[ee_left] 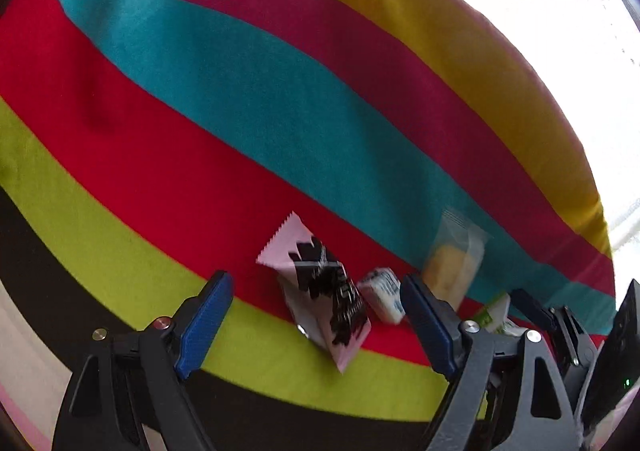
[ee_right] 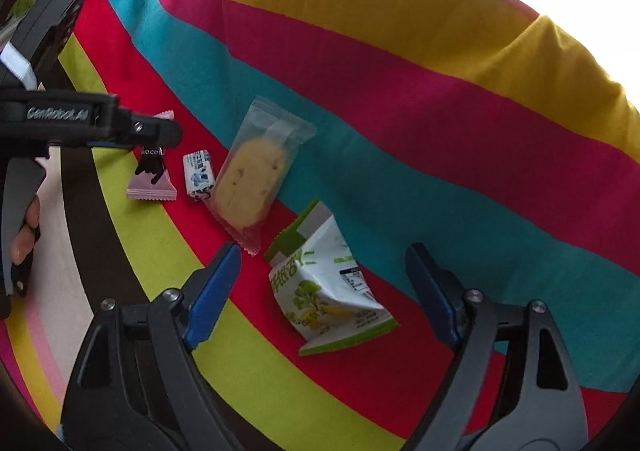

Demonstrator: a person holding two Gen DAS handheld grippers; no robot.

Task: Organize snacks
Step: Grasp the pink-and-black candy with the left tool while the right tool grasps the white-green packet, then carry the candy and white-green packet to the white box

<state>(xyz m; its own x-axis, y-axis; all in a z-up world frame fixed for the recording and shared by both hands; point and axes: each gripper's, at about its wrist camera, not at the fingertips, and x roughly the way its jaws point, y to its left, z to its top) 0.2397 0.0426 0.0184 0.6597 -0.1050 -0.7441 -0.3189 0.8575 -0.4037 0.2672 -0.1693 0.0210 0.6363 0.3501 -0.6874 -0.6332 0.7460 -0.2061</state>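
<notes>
Snacks, four of them, lay in a loose row on a striped cloth, mostly on its red band. From the right wrist view, left to right: a pink packet w/ black print, a small blue-and-white candy, a clear-wrapped biscuit, and a green-and-white pouch, crumpled and nearest the camera. The candy touched or nearly touched the biscuit wrapper; the pouch sat apart from both, just below the biscuit's lower end.

The right gripper hung over the pouch, jaws wide open, nothing held; the pouch lay in the gap between the blue pads w/o either pad pressing on it. The left gripper pointed at the pink packet, jaws also spread wide and empty; that packet and the candy showed between its pads, the biscuit just beyond the right pad. A person's fingers showed at the left gripper's handle.

Judgement: the step in hand looked like two pick-ups about to start, one per hand, so the task seemed at an early stage.

To do it well:
- Right: come down centred on the pouch, pinch across its puffed middle, not a flat sealed edge, which may slip.
- Left: shift so only the pink packet sits between the pads; the candy was close enough to get caught too.
- Keep the pads off the cloth, or it may bunch & drag the row.
</notes>
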